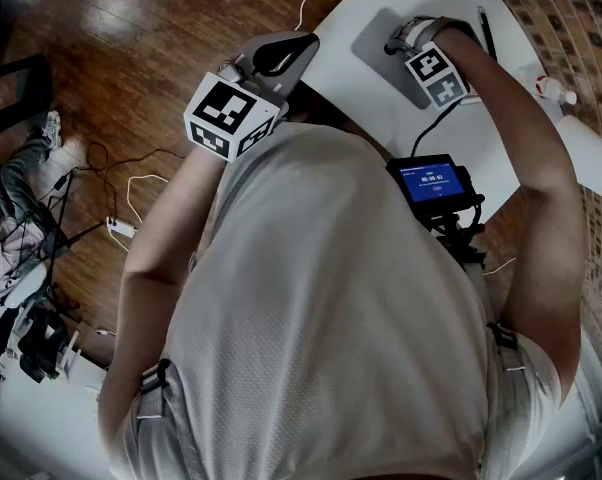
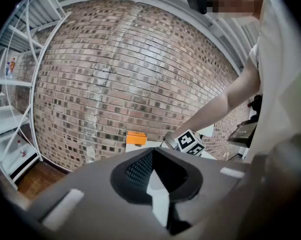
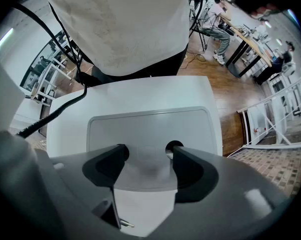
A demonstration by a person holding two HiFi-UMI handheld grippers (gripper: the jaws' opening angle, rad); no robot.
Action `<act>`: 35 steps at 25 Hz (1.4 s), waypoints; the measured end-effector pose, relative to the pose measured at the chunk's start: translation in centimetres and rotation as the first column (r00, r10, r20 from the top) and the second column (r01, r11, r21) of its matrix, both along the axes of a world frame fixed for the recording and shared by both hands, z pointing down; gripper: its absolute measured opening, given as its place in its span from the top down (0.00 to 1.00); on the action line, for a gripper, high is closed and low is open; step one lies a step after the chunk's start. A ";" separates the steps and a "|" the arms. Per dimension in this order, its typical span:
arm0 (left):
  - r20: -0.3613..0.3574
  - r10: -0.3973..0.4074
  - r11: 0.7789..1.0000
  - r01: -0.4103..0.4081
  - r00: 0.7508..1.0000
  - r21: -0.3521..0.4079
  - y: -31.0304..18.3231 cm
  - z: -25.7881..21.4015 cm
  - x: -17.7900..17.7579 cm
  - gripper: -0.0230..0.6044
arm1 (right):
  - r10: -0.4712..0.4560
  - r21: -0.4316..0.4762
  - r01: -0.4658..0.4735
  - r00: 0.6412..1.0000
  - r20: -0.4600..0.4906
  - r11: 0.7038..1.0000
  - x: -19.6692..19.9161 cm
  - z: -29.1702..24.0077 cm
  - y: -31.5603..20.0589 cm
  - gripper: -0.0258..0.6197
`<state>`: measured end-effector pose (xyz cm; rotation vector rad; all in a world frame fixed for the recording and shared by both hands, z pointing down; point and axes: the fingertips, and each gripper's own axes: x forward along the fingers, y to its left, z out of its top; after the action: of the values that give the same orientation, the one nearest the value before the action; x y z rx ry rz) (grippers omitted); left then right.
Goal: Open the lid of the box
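Note:
A flat grey box (image 1: 379, 50) lies on the white table (image 1: 501, 138) in the head view, its lid down. In the right gripper view the lid (image 3: 150, 126) fills the middle. My right gripper (image 3: 148, 151) stands open low over the lid's near edge, a dark finger (image 3: 106, 164) on either side of a small rounded tab there. I cannot tell whether the pads touch it. The same right gripper (image 1: 406, 36) sits over the box in the head view. My left gripper (image 1: 299, 46) is held up off the table's left edge. That left gripper (image 2: 155, 176) is shut and empty, facing a brick wall.
A pen (image 1: 487, 30), a small white bottle (image 1: 556, 90) and a white container (image 1: 593, 156) lie on the table's right side. A small screen (image 1: 433, 183) hangs at the person's chest. Cables (image 1: 131, 203) trail over the wooden floor. An orange box (image 2: 136, 138) sits by the wall.

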<state>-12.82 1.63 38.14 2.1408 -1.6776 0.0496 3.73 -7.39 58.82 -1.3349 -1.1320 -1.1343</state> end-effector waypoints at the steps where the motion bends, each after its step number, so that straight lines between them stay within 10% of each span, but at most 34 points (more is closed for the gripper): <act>1: 0.000 -0.001 1.000 0.001 1.000 -0.002 0.1 0.1 0.0 0.96 | -0.001 0.010 0.001 1.000 -0.002 1.000 -0.1 0.1 0.0 0.49; 15: -0.016 0.055 0.999 -0.055 0.998 -0.001 -1.1 0.8 0.7 0.96 | -0.033 0.113 0.032 0.999 0.011 0.993 0.6 1.3 -0.8 0.52; 23: -0.013 0.200 0.980 -0.200 0.980 0.010 -1.3 0.1 2.0 0.96 | 0.236 0.082 -0.258 0.948 0.213 0.963 -0.8 -6.3 0.5 0.52; 25: -0.013 0.246 0.969 -0.246 0.969 0.013 -3.0 0.7 3.6 0.96 | 0.459 -0.016 -0.470 0.852 0.252 0.882 0.3 -6.9 -0.5 0.52; 28: -0.009 0.338 0.941 -0.337 0.941 0.020 -5.8 1.5 6.6 0.96 | 0.719 -0.130 -0.718 0.633 0.286 0.684 3.8 -7.0 -2.4 0.52; 31: 0.001 0.441 0.898 -0.441 0.898 0.014 -8.1 3.0 9.6 0.96 | 0.866 -0.180 -0.863 0.414 0.279 0.471 8.8 -4.8 -3.2 0.52; 35: 0.010 0.527 0.850 -0.527 0.850 0.002 -10.0 4.5 13.0 0.96 | 0.955 -0.149 -0.954 0.230 0.186 0.258 15.6 -0.3 -2.7 0.52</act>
<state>0.16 -8.40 42.60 2.5434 -1.0398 0.2145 19.29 -10.13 58.49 -0.2126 -1.7580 -0.2917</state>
